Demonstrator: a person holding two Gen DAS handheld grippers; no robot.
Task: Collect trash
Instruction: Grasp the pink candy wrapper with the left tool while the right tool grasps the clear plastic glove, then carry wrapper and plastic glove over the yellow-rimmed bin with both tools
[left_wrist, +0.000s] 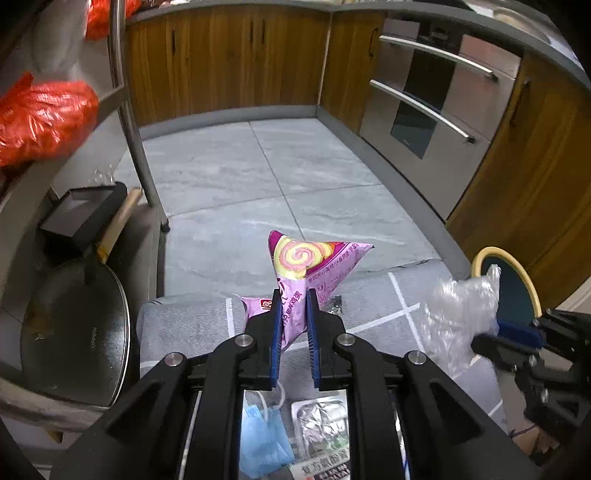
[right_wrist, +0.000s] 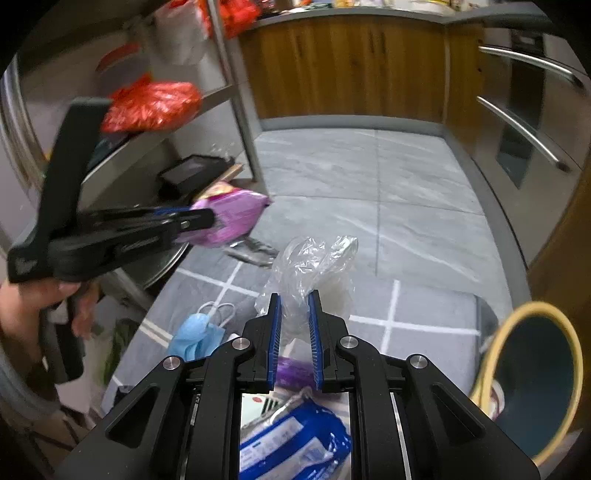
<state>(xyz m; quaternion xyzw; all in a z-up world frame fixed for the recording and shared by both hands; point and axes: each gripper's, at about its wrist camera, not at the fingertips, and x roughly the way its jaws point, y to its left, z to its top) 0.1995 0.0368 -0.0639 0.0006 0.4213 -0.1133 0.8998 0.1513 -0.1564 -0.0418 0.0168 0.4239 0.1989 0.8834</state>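
My left gripper (left_wrist: 293, 295) is shut on a pink snack wrapper (left_wrist: 314, 258) with a swirl print, held up above the grey mat (left_wrist: 184, 325). In the right wrist view that left gripper (right_wrist: 212, 218) sits at the left with the same pink wrapper (right_wrist: 232, 214) in it. My right gripper (right_wrist: 294, 297) is shut on a crumpled clear plastic bag (right_wrist: 314, 258), also lifted off the mat (right_wrist: 424, 306). From the left wrist camera, the right gripper (left_wrist: 498, 330) and its clear bag (left_wrist: 458, 310) appear at the right. A yellow-rimmed dark bin (right_wrist: 535, 384) stands at the right, open end toward me.
On the mat lie a blue face mask (right_wrist: 195, 336), a silver foil scrap (right_wrist: 255, 251), a blue-and-white packet (right_wrist: 291, 443) and a foil blister pack (left_wrist: 321, 424). A metal shelf rack (left_wrist: 129, 122) with red bags (left_wrist: 40, 118) and a pot lid (left_wrist: 74, 332) stands left. Cabinets and an oven (left_wrist: 436, 103) line the right.
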